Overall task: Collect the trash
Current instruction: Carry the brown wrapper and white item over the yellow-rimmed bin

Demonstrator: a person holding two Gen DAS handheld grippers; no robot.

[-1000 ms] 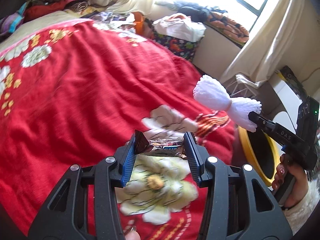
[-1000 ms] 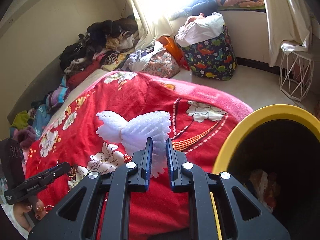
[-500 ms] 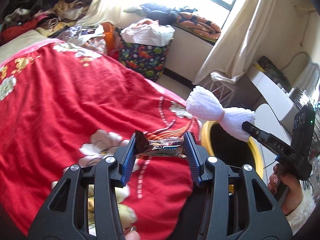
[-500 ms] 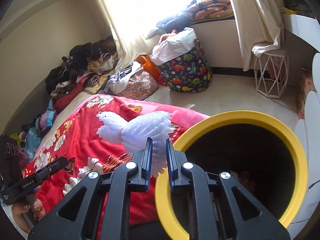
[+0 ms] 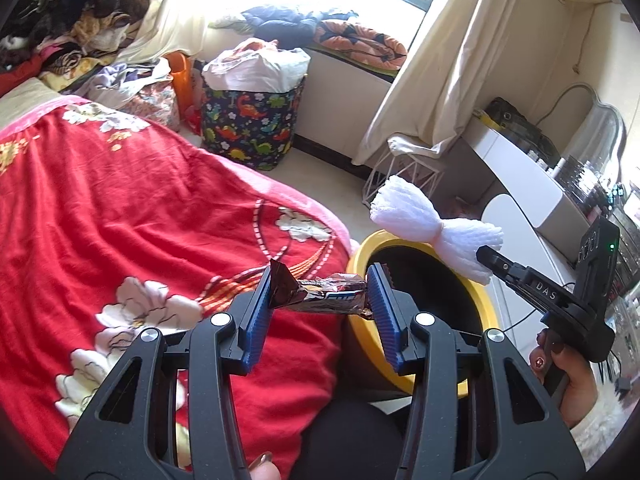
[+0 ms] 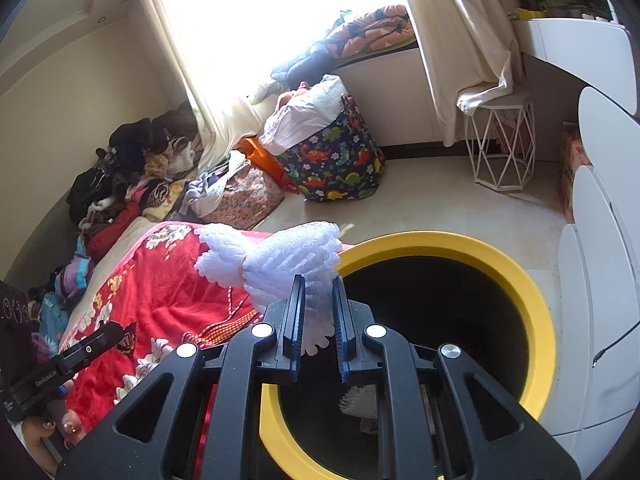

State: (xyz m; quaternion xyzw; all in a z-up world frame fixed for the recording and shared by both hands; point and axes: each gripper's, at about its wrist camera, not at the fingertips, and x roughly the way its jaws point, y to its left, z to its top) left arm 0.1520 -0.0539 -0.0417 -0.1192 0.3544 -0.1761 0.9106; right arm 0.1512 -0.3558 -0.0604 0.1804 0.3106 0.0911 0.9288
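The left gripper [image 5: 319,298] is clamped end to end on a snack wrapper [image 5: 320,294], its blue pads [image 5: 256,316] pressing the two crimped ends so the wrapper spans the gap, bowed and crumpled. The right gripper [image 6: 318,316] has its jaws nearly together, pinching one flared end of a white foam net [image 6: 280,260] that is tied at its waist and sticks out up and left of the fingers. Just beyond both sits the bin [image 6: 536,300], yellow-rimmed with a dark inside, on the floor at the near right corner of the bed [image 5: 120,200]; some trash already lies at its bottom. The foam net hangs over the bin's left rim, partly over the red blanket, and in the left view the wrapper sits at the rim's near left edge, not clearly over the opening. The step in hand looks like the drop. To do it well, carry each piece further right until it is fully over the dark mouth, lower it a little, then open wide; the net is light and springy, so a release at the rim could let it bounce onto the bed.
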